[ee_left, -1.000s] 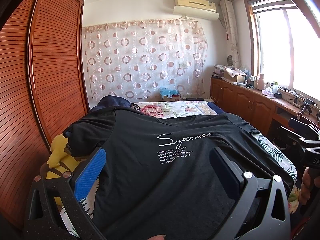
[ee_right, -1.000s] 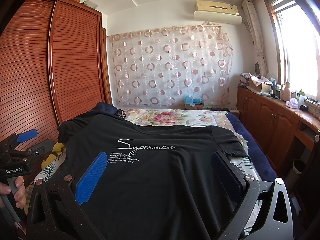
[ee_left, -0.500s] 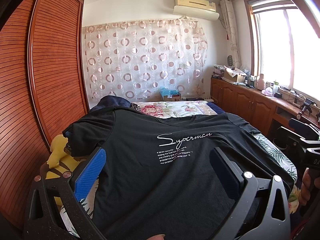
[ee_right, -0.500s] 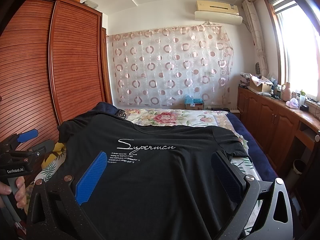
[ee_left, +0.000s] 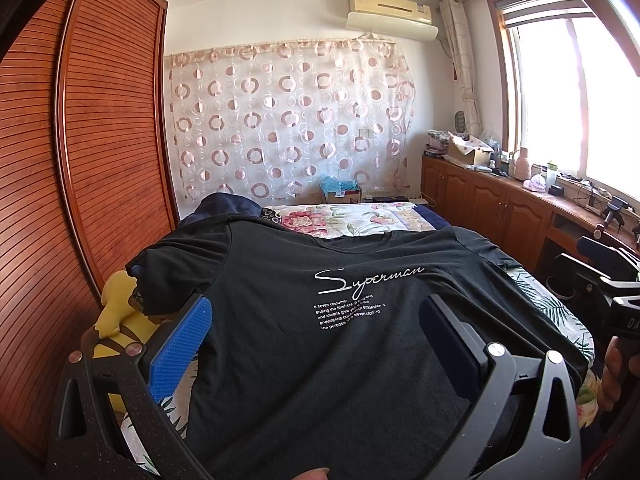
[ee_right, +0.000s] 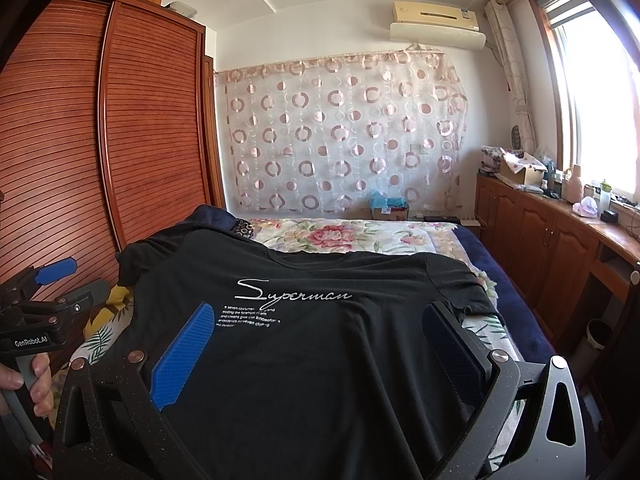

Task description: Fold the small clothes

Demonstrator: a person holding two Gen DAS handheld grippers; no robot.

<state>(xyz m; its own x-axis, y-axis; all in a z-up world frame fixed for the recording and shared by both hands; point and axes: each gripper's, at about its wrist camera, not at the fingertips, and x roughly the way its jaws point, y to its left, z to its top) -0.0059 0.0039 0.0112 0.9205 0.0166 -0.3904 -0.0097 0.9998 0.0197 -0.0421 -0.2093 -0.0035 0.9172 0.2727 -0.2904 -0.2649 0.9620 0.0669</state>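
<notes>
Nearest the lens in the left wrist view, the left tongs (ee_left: 316, 344) stand spread wide, one blue-padded finger (ee_left: 180, 350) and one dark finger on either side of black cloth, gripping nothing. The right tongs (ee_right: 316, 348) are likewise parted wide over the same cloth, with nothing between them. Each pair also shows at the edge of the other's view, held by a hand: the left hand (ee_right: 24, 384) wraps a grey handle, and the right hand (ee_left: 618, 376) shows at the frame's edge.

Below and ahead of both lies the black T-shirt (ee_left: 340, 340), spread front-up across the bed (ee_right: 360, 236) with its hem toward the cameras and its neckline farthest away. It lies mostly flat with soft creases running up the body. White script reading "Superman" (ee_left: 368, 280) crosses the chest, with several lines of small white print beneath. The short sleeves reach out to both sides; the left one drapes over a yellow plush toy (ee_left: 116, 312) at the bed's edge.

Beyond the neckline the floral bedspread shows, then a dark blue pillow (ee_right: 214, 216). A circle-patterned curtain (ee_right: 340, 132) covers the far wall, with a slatted wooden wardrobe (ee_left: 80, 160) on the left.
</notes>
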